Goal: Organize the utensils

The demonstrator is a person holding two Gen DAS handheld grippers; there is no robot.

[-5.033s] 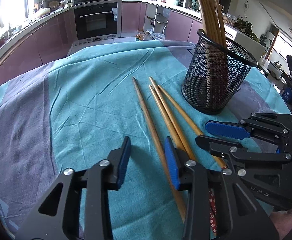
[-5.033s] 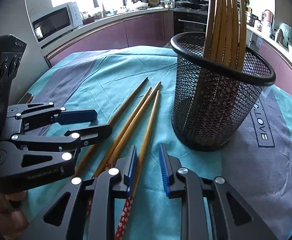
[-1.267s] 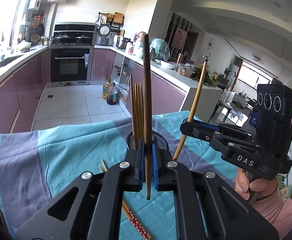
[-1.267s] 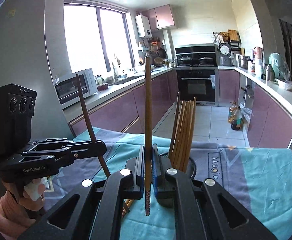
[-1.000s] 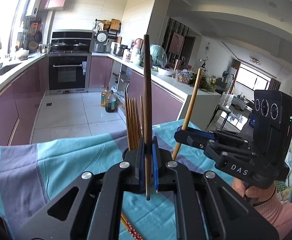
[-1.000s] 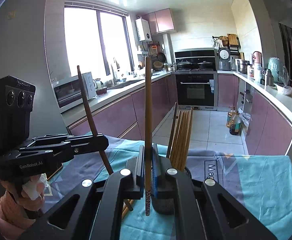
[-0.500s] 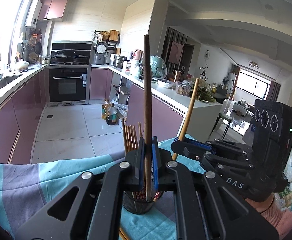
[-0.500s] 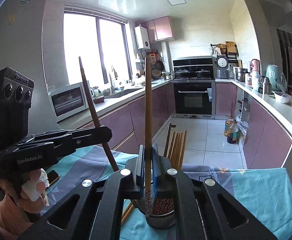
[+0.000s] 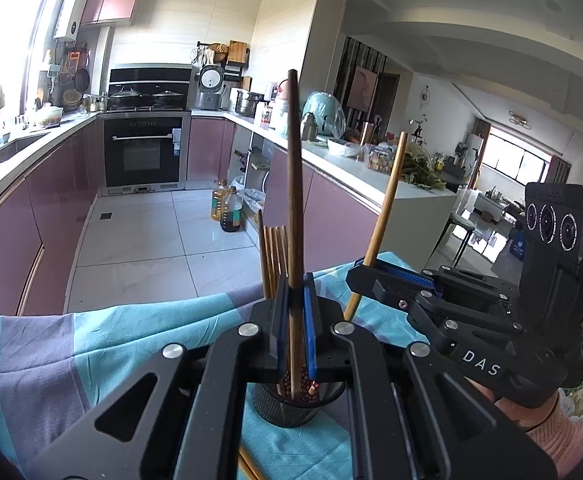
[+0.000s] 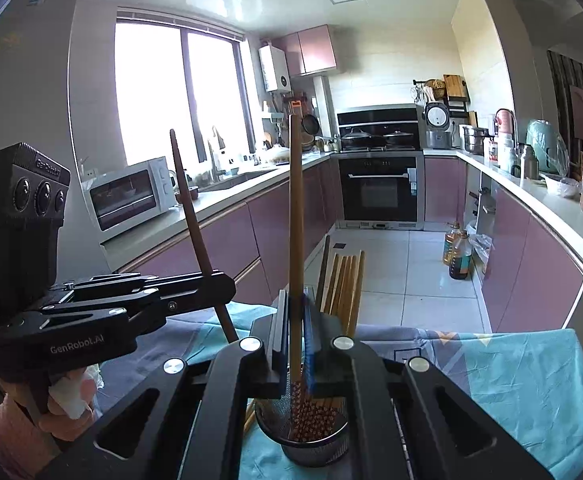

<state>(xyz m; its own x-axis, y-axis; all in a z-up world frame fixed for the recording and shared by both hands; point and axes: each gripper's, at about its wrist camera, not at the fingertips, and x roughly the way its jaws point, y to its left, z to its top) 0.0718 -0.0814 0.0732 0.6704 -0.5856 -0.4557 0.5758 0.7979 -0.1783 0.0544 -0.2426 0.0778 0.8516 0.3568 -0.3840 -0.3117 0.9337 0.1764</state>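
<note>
1. The left gripper (image 9: 296, 320) was clenched on a slender, dark wooden chopstick (image 9: 294, 184), held upright.
2. The right gripper (image 10: 296, 334) clamped a paler, round-shafted chopstick (image 10: 295, 216), also upright.
3. Both sticks hung over the black wire-mesh cup (image 10: 315, 446) on the wrinkled teal cloth (image 10: 531, 384).

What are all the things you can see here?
Held chopsticks: two, brown, one upright in the left gripper, one in the right gripper.
Mesh cup: one, black, on the cloth below the grippers.
Chopsticks in the cup: several, tan, standing.
Tablecloth: one, teal and grey.
Oven: one, black, far wall.
Microwave: one, white, on the counter.
Oil bottles: two, on the floor.
Left gripper, right gripper: black, blue pads, both shut.
</note>
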